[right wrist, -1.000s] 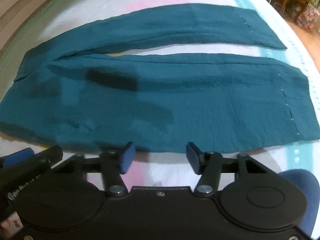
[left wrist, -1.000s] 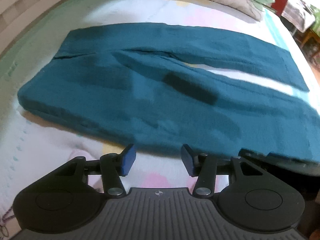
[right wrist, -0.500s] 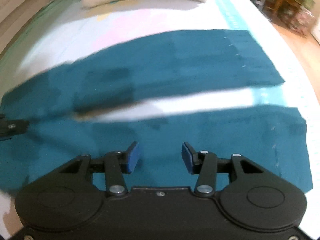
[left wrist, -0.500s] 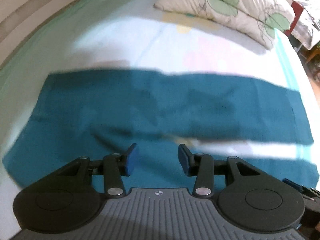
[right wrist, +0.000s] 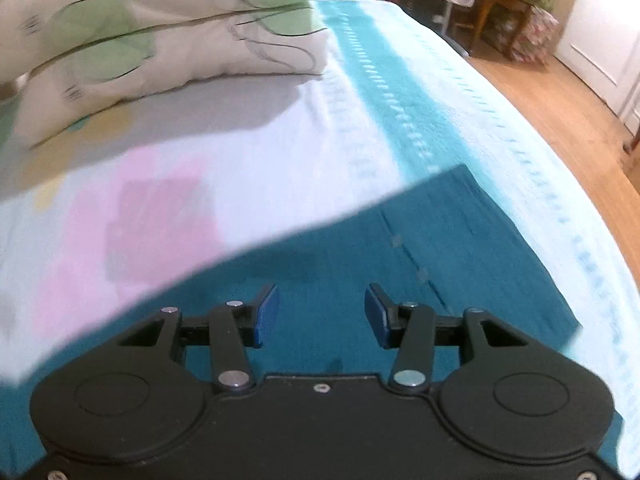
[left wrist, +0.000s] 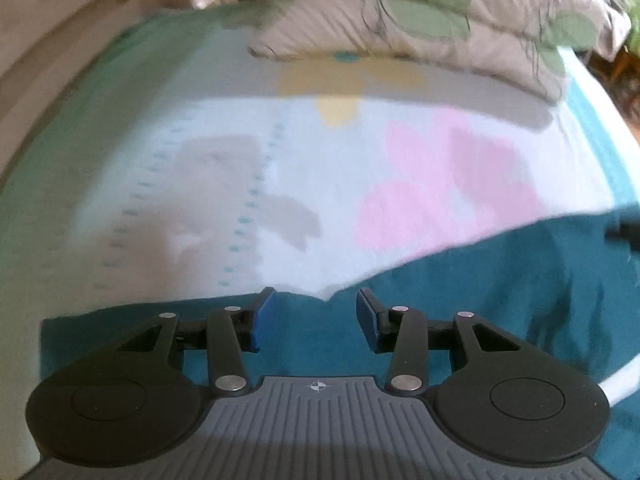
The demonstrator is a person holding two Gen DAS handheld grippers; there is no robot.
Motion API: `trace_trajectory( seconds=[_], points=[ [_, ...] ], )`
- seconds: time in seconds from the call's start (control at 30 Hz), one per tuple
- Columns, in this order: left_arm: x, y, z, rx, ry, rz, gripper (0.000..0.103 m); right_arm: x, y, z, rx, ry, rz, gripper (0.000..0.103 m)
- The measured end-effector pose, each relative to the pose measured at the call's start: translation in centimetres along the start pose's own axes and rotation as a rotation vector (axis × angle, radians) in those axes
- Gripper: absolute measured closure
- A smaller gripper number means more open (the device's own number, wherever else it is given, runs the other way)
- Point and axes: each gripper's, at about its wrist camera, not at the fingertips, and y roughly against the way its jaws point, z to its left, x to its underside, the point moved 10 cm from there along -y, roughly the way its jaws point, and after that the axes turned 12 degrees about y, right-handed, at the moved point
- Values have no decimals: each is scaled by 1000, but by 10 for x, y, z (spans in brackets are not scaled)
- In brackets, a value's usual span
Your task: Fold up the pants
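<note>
- Left gripper (left wrist: 316, 318): jaws spread, with nothing between the blue pads (left wrist: 262, 320); only teal cloth shows through the gap below them.
- Pants (left wrist: 500, 292): teal, lying flat on the bed (left wrist: 224, 184). In the left view they fill the space under and to the right of the gripper, and their far edge runs just ahead of the fingertips, rising toward the right.
- A small notch of white sheet cuts into that far edge right in front of the gap between the left fingers.
- A dark object at the far right edge of the left view, over the pants, is too blurred to identify.
- Right gripper (right wrist: 322, 316): jaws also spread and empty, the pads (right wrist: 378, 318) apart above the cloth, not touching it as far as can be seen.
- In the right view the pants (right wrist: 440, 248) lie under and ahead of the gripper, stretching to its right, where a leg ends in a hem with a stitched seam near it.
- Pillows (right wrist: 160, 32): white with green leaf prints, well ahead of both grippers at the far end of the bed.
- Floor (right wrist: 560, 96): wooden, beyond the bed's edge to the right of the right gripper.
- Both views are somewhat blurred.
</note>
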Motion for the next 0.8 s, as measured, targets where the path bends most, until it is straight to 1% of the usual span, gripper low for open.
trace_trajectory(
  seconds=[0.07,0.13,0.17,0.23,0.27,0.37,0.5,0.6,0.63,0.67,0.7,0.73,0.77,0.8],
  points=[
    [4,-10,-2,3,-26,28,60,-14,-17,-2,18,-31,3,47],
    [1,-13,-4,-1,-51,39,60,-25,-31,-3,25,-60,11,45],
    [1,-12,-3,-3,-64,41,60,-29,-38,-3,30,-76,24,43],
    [-3,-6,-1,-3,-98,39,60,-38,-52,-4,36,-97,51,43],
    [-10,-6,-3,-6,-117,33,60,-39,-58,-6,62,-106,60,43],
    [-22,0,0,-21,-192,16,60,-42,-77,-10,93,-128,100,43],
    [-32,7,1,-19,-310,5,60,-36,-88,-14,103,-164,168,44],
    [-34,3,9,13,-337,39,60,-32,-92,-18,103,-184,203,46],
    [-32,0,14,25,-341,54,60,-32,-94,-18,104,-183,215,51],
    [-30,-3,18,35,-346,68,60,-32,-93,-17,109,-169,228,68],
    [-28,-7,23,44,-354,82,60,-32,-93,-17,116,-158,235,82],
    [-26,-11,27,51,-365,92,60,-33,-91,-17,121,-144,249,90],
    [-23,-16,31,54,-385,101,60,-32,-89,-17,115,-142,256,94],
    [-22,-20,35,56,-405,102,60,-32,-85,-19,102,-150,256,95]
  ],
)
